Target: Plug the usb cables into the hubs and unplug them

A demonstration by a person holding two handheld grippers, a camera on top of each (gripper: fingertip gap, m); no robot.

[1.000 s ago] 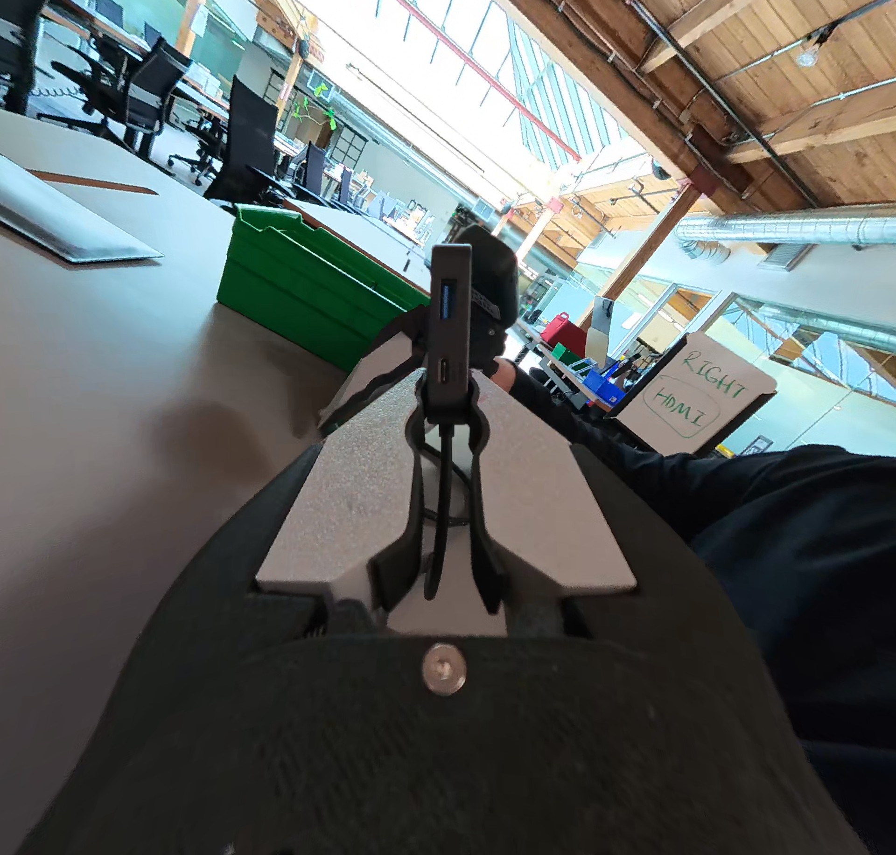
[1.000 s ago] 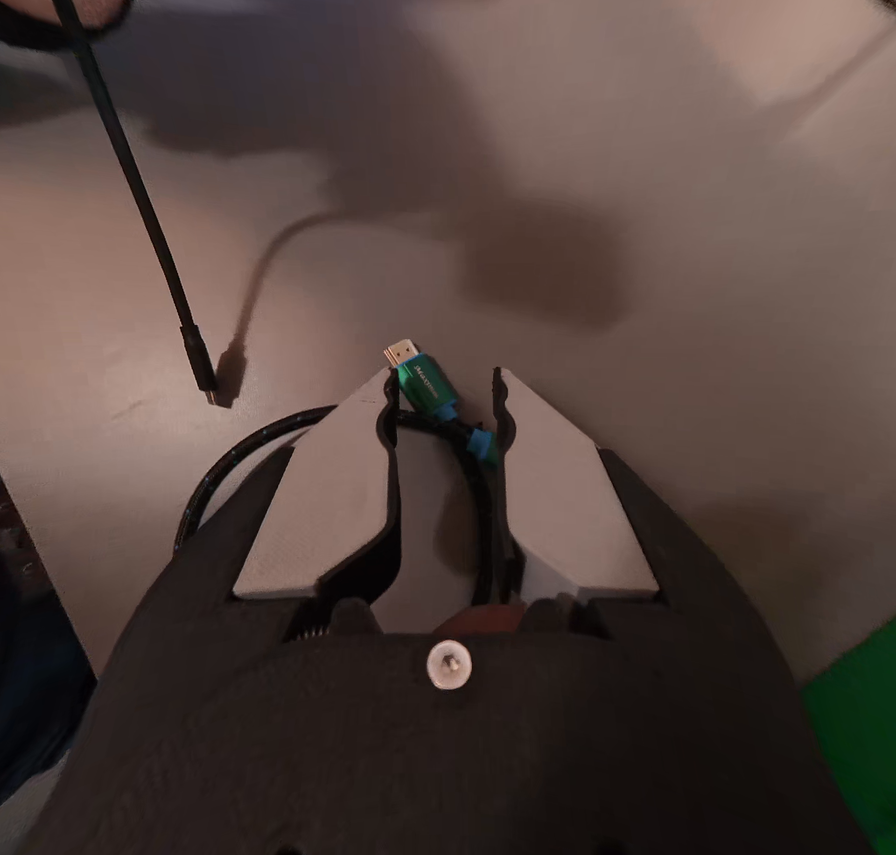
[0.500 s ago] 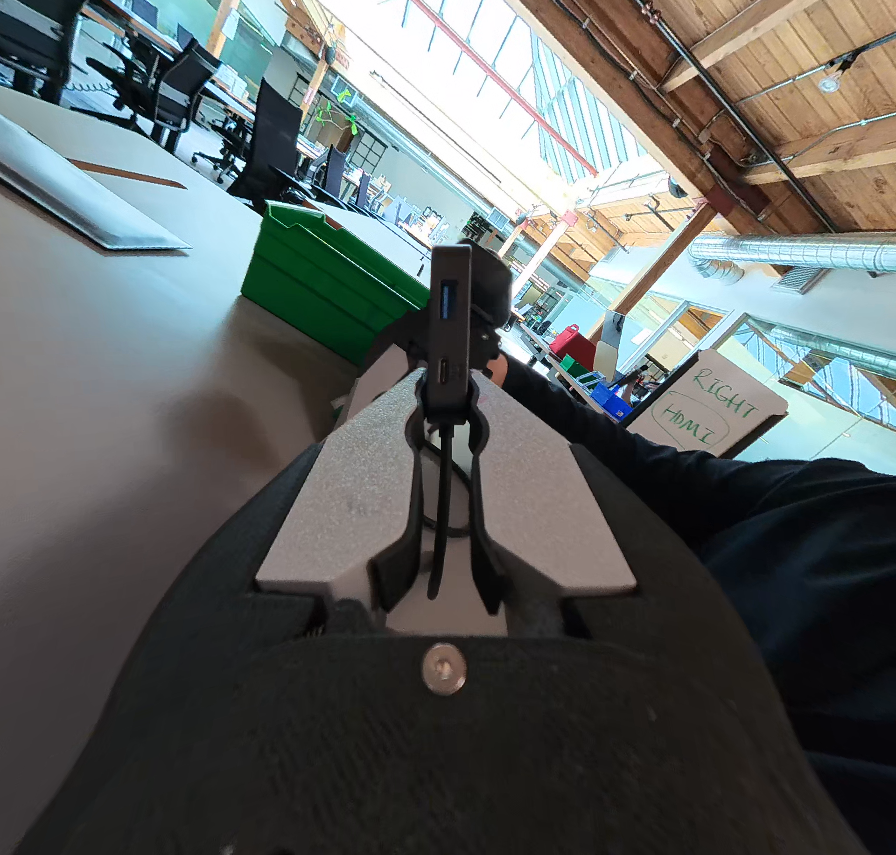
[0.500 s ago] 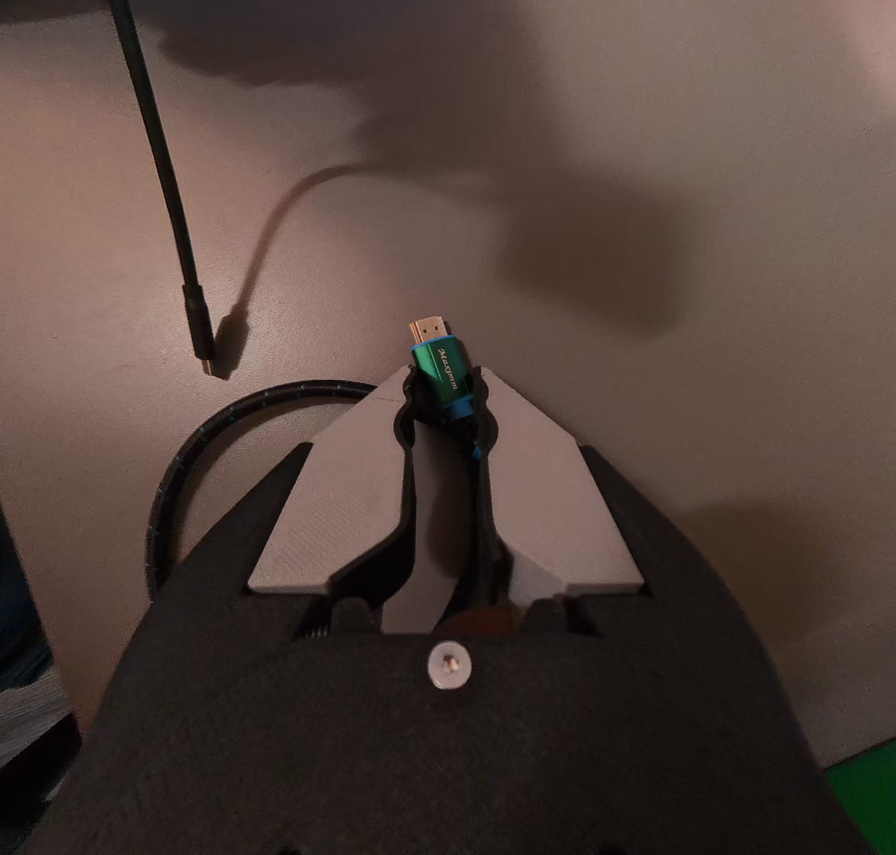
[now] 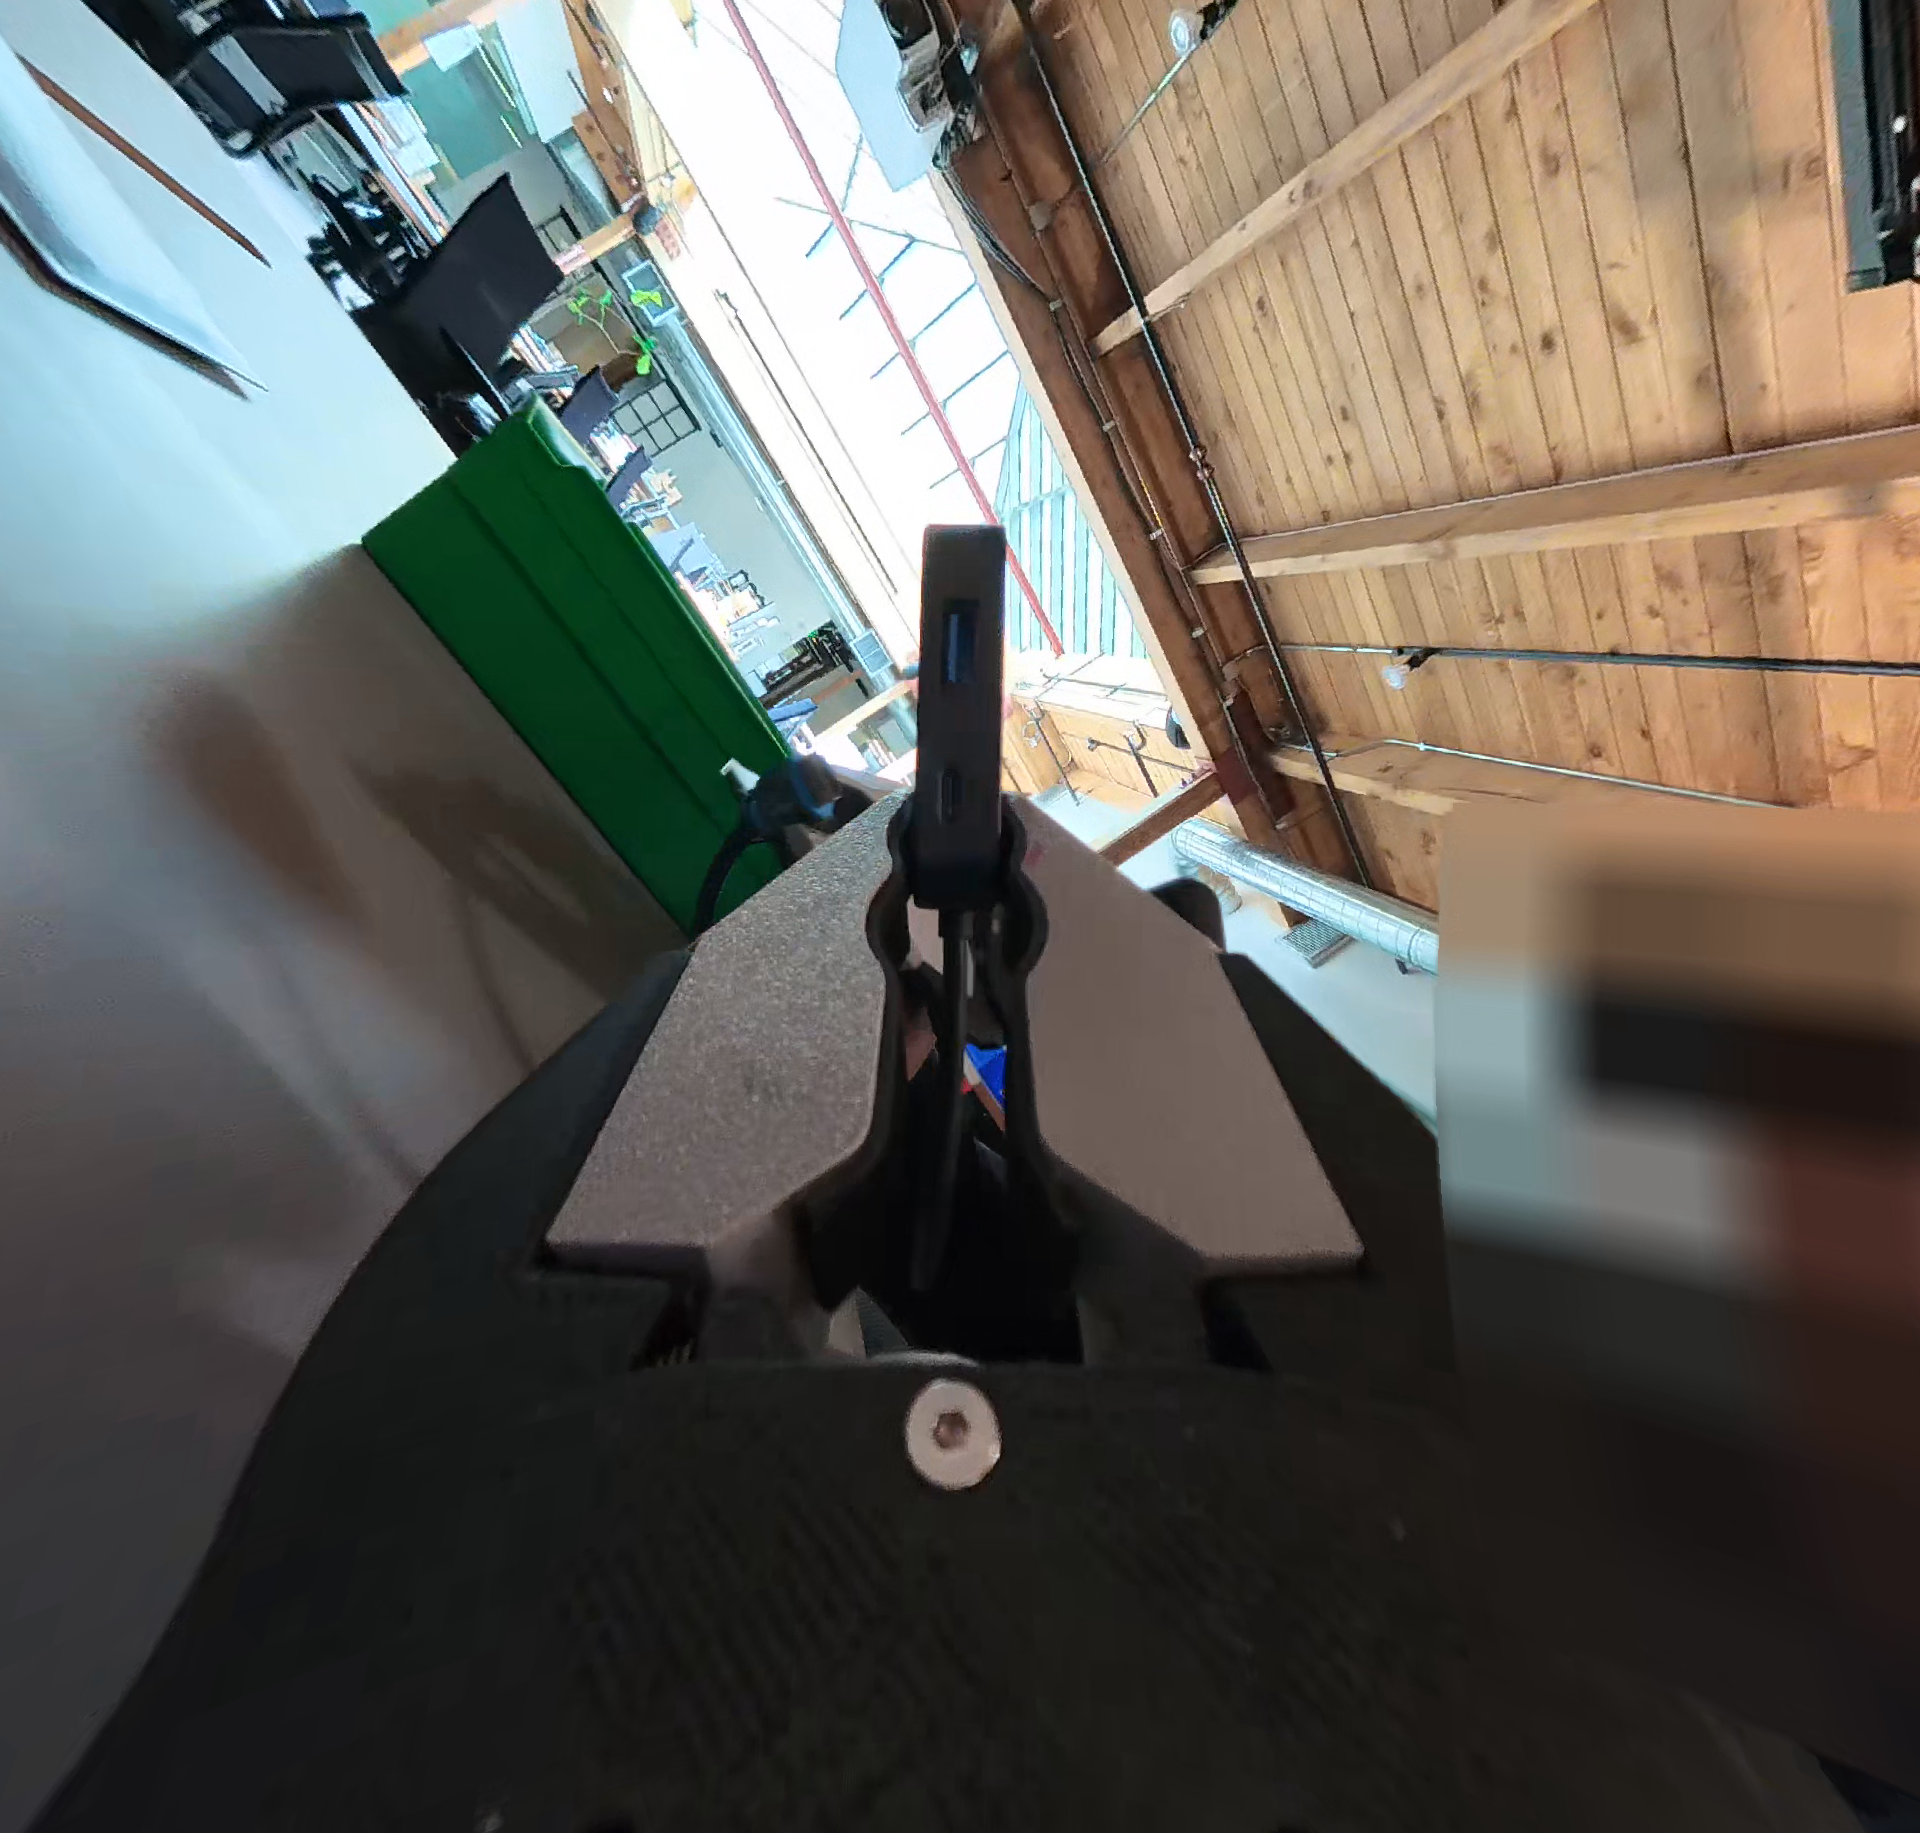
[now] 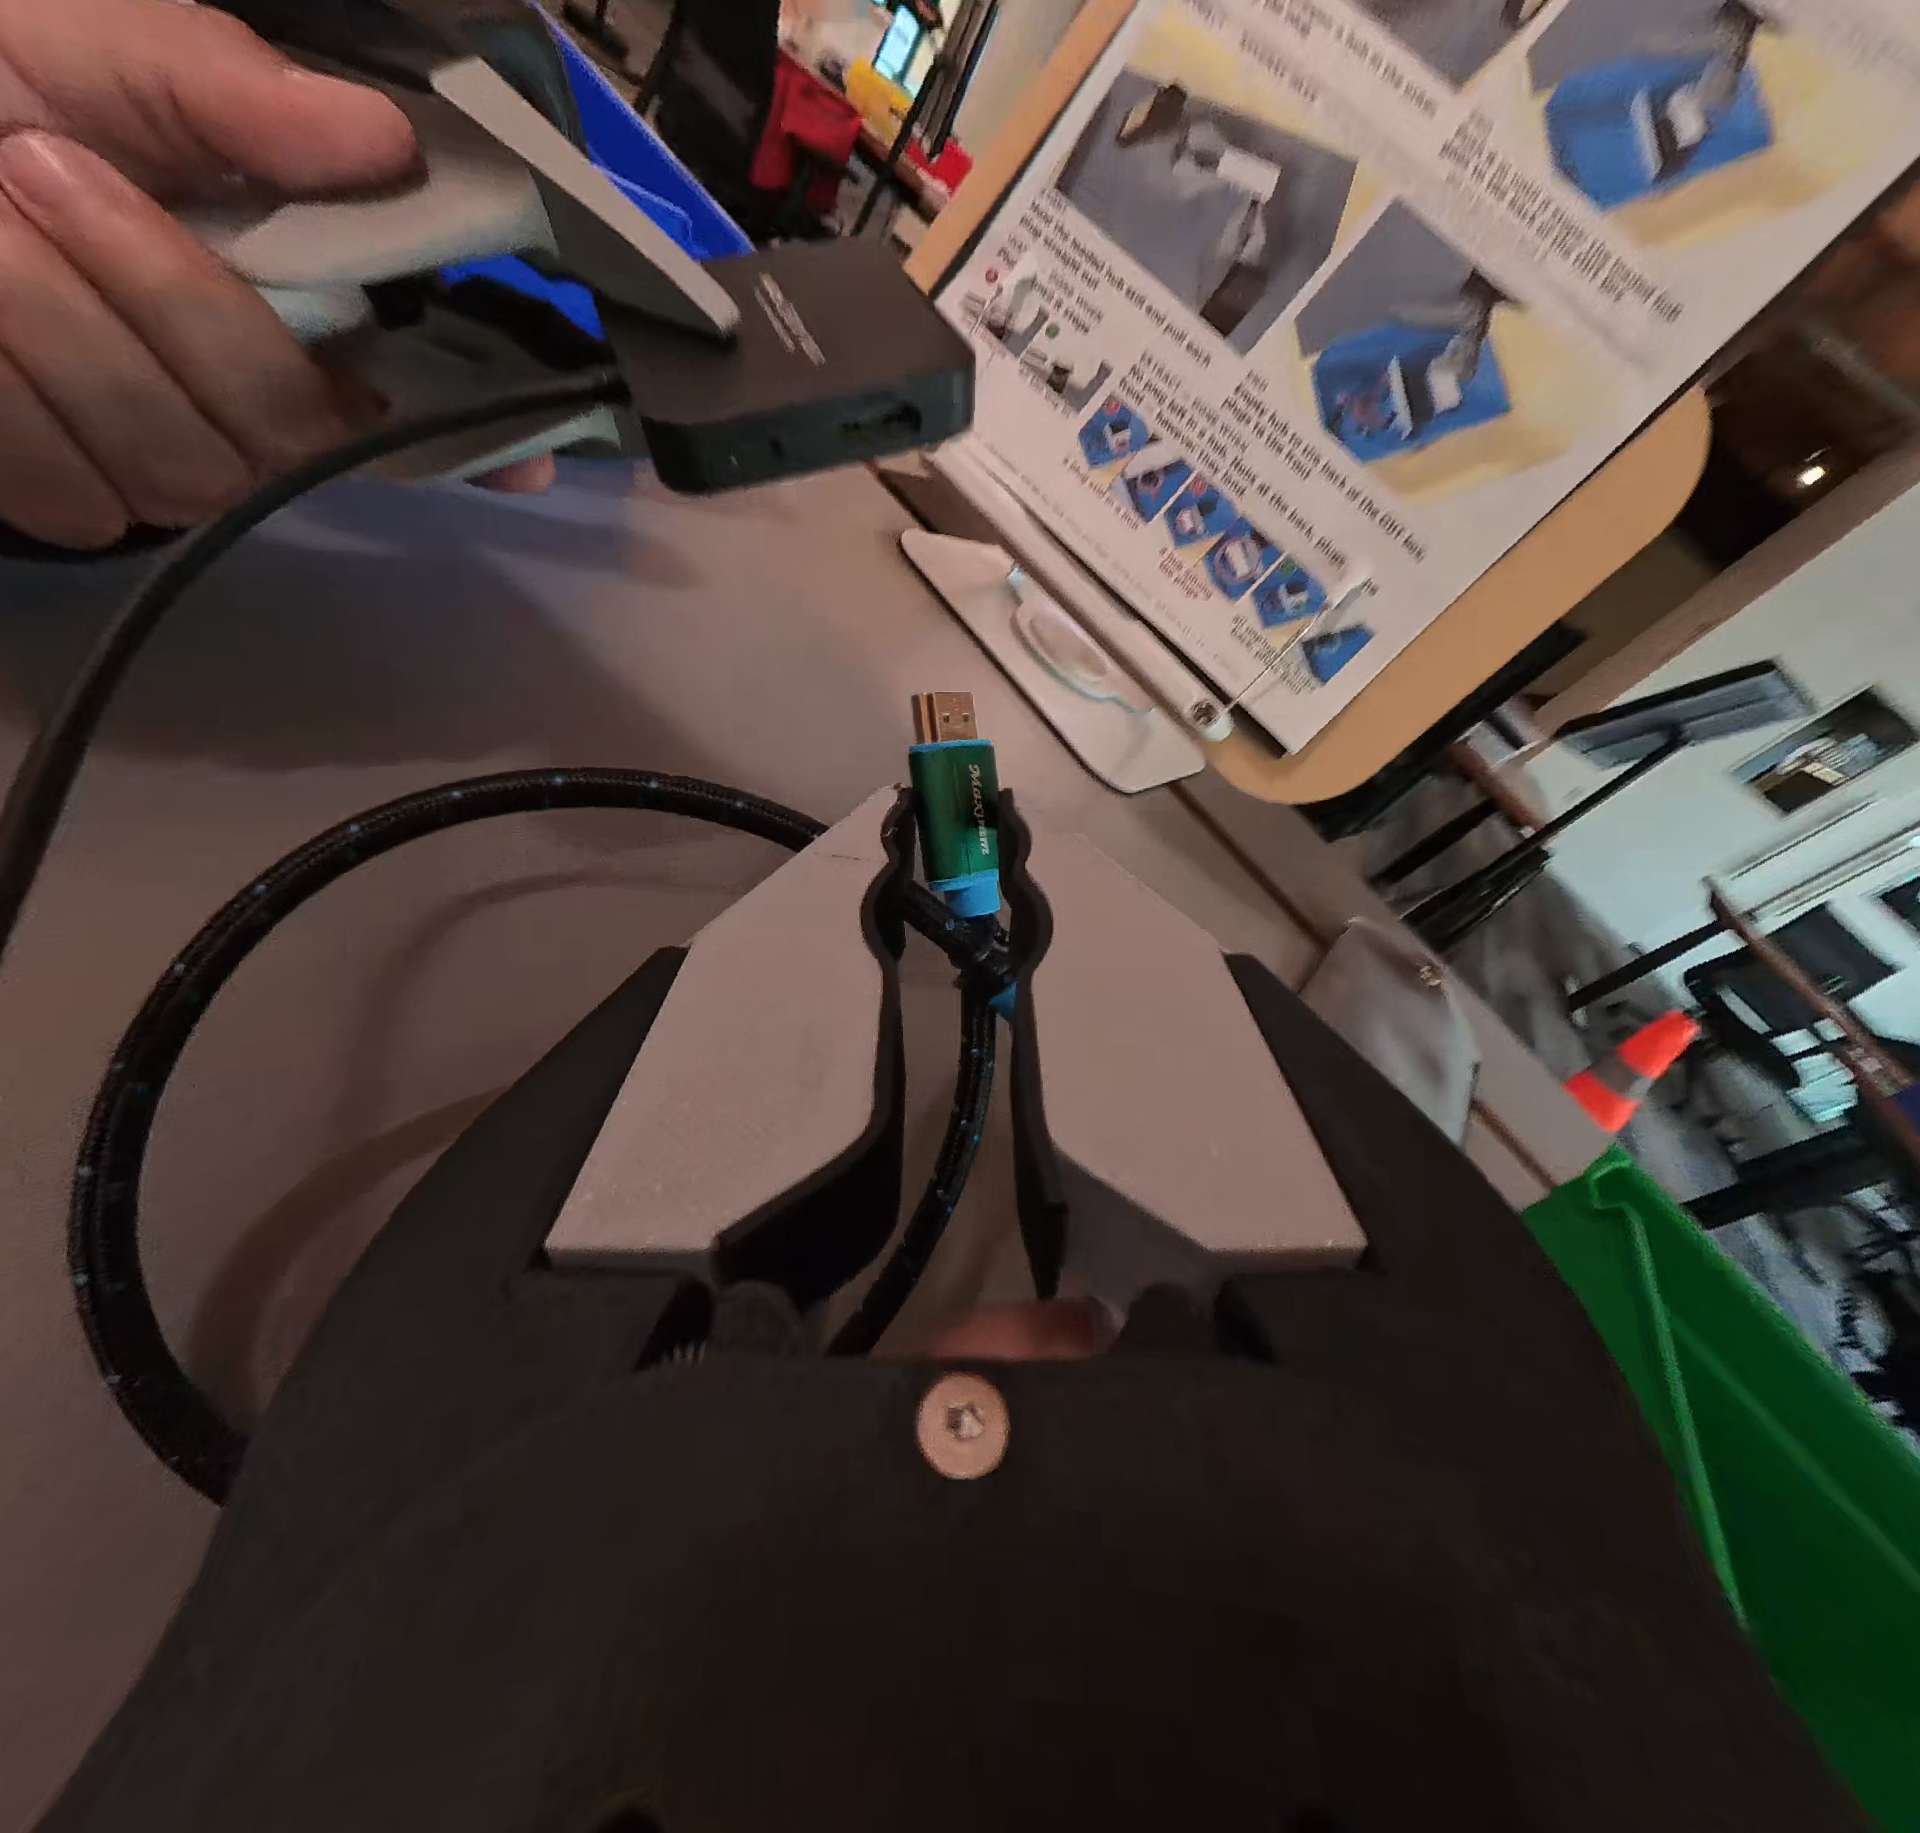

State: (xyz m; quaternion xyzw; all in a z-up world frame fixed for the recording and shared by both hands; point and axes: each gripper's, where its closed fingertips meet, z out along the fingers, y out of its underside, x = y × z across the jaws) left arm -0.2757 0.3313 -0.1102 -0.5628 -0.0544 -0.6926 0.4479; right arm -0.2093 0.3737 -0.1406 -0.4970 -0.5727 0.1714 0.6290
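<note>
My left gripper (image 5: 958,848) is shut on a dark grey hub (image 5: 961,703), which sticks out past the fingertips with its port side facing me; its black cable (image 5: 940,1087) runs back between the fingers. The hub also shows in the right wrist view (image 6: 800,370), at upper left, held in the air by the left gripper and a hand (image 6: 135,256). My right gripper (image 6: 954,848) is shut on a green plug (image 6: 954,817) with a gold tip that points towards the hub. Its braided black cable (image 6: 156,1004) loops to the left over the table (image 6: 520,661).
A green bin (image 5: 582,661) stands on the table at the left of the left wrist view, and at lower right in the right wrist view (image 6: 1745,1420). An instruction board (image 6: 1351,277) on a white stand (image 6: 1049,640) is beyond the plug. An orange cone (image 6: 1631,1066) stands farther right. My hands' fingertips stand some 9 cm from each other.
My right gripper shut on the green plug and lifted it off the table, tilting up to face the hub. My left gripper rolled and tilted upward with the hub still held.
</note>
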